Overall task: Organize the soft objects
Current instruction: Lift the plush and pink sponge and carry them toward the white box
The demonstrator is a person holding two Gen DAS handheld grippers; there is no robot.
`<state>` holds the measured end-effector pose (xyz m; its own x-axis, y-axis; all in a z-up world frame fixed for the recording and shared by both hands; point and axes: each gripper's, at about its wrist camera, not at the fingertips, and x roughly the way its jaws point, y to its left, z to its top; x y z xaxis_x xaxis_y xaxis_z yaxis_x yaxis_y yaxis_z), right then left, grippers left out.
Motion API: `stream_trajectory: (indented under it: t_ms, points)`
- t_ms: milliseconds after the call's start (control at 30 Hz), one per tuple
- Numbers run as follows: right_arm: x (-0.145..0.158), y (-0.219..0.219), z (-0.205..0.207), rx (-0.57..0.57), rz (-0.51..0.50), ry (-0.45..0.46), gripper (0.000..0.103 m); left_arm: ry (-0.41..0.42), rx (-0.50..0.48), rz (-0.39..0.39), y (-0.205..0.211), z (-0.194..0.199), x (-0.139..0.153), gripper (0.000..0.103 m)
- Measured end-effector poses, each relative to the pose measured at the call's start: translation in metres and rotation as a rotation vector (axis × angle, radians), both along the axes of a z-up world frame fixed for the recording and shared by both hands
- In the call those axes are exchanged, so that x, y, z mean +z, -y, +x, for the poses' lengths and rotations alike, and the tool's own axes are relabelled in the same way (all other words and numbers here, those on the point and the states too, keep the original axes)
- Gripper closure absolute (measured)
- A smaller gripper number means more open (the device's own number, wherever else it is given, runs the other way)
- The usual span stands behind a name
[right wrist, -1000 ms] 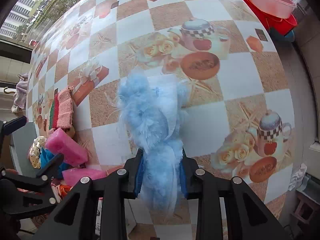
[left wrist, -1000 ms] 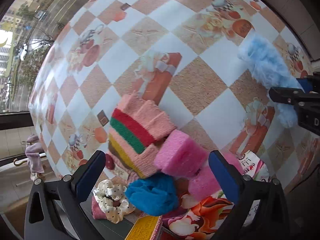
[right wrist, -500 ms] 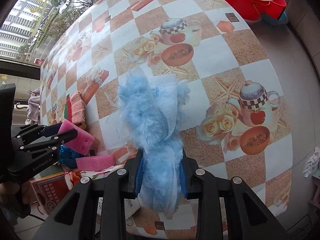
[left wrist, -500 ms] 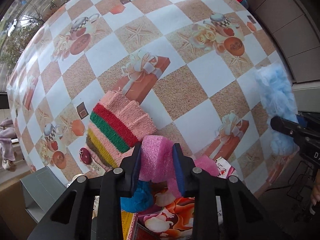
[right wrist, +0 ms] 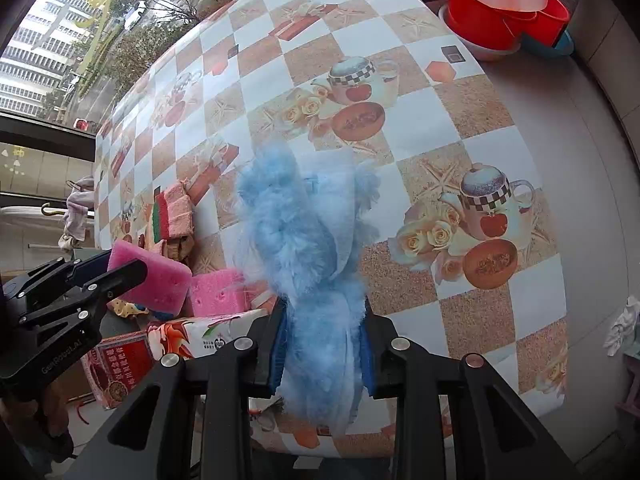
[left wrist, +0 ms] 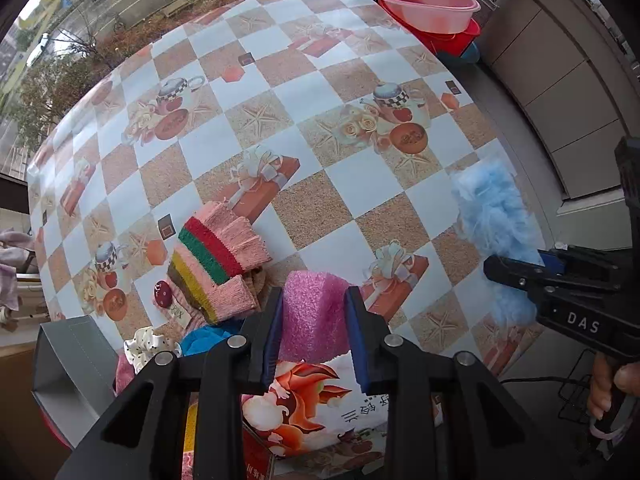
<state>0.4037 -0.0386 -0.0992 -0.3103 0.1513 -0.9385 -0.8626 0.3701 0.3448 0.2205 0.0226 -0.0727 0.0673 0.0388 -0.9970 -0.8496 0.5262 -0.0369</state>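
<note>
Item: pink porous foam sponge block, lower centre of the left wrist view, clamped between the pads of the left gripper, whose jaws have just closed on it. Light, compressible; judged best held across its flat faces, mid-body. Item: pale blue fluffy feather-like duster head, centre of the right wrist view, pinched at its lower end by the narrowly closed right gripper. Very light, limp, likely to shed and sag. Second pink foam sponge on the checked oilcloth table.
</note>
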Motion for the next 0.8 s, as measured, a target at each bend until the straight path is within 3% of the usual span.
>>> stream_trajectory:
  t_ms: [533,800]
  points:
    - [0.044,0.012,-0.054,0.179,0.034,-0.007,0.072,0.063,0.131,0.094,0.063,-0.051,0.074,0.07]
    - [0.062,0.009,-0.1,0.354,0.059,-0.015,0.072,0.056,0.312,0.17,0.086,-0.098,0.103,0.07]
